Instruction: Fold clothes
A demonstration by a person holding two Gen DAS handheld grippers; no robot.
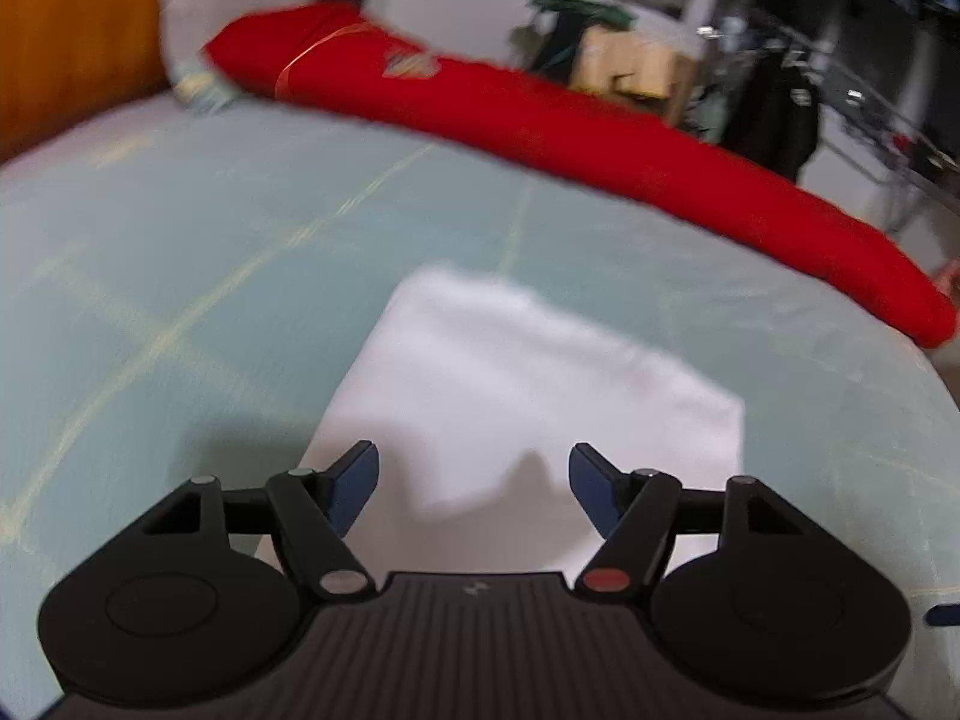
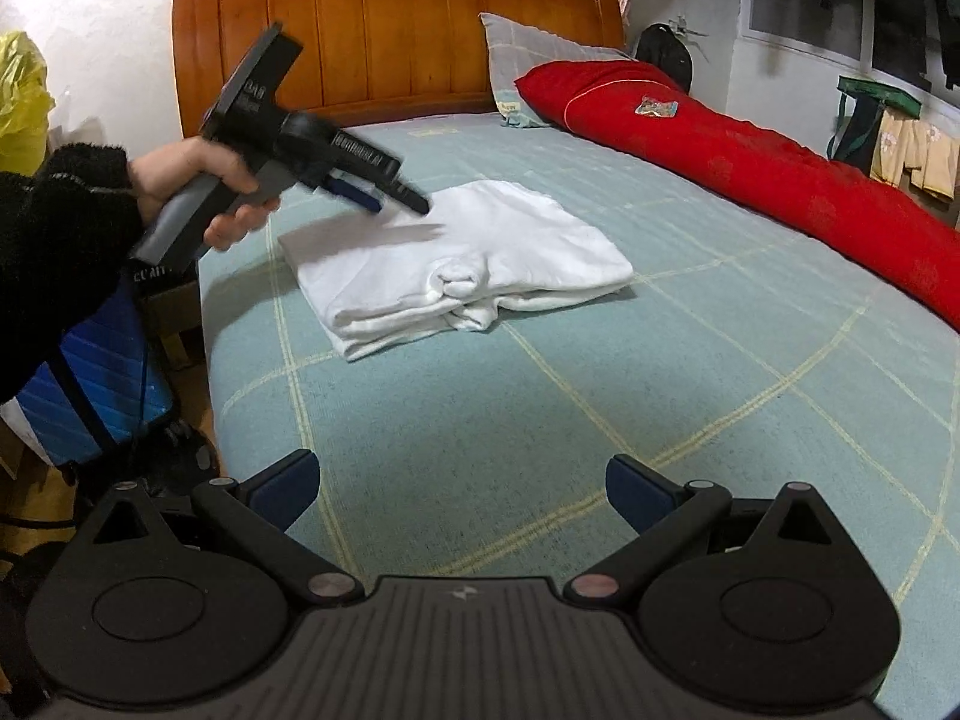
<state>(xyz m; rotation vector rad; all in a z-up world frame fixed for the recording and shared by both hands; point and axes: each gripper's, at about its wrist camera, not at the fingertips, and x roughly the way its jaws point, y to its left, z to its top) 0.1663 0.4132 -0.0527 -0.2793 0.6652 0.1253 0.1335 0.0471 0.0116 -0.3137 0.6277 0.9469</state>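
A white garment [image 2: 462, 264] lies folded into a rough rectangle on the pale green bed cover [image 2: 540, 420]; it also shows in the left wrist view [image 1: 528, 396], blurred. My left gripper [image 1: 474, 480] is open and empty, held just above the garment's near edge. In the right wrist view the left gripper [image 2: 399, 201] hovers over the garment's far left corner, held by a hand in a black sleeve. My right gripper [image 2: 462, 489] is open and empty, low over the bare cover well in front of the garment.
A long red bolster [image 2: 750, 168] lies along the bed's right side, with a grey pillow [image 2: 528, 60] against the wooden headboard [image 2: 390, 30]. The bed's left edge drops to the floor beside a blue striped bag [image 2: 102, 384]. Clutter stands beyond the right side.
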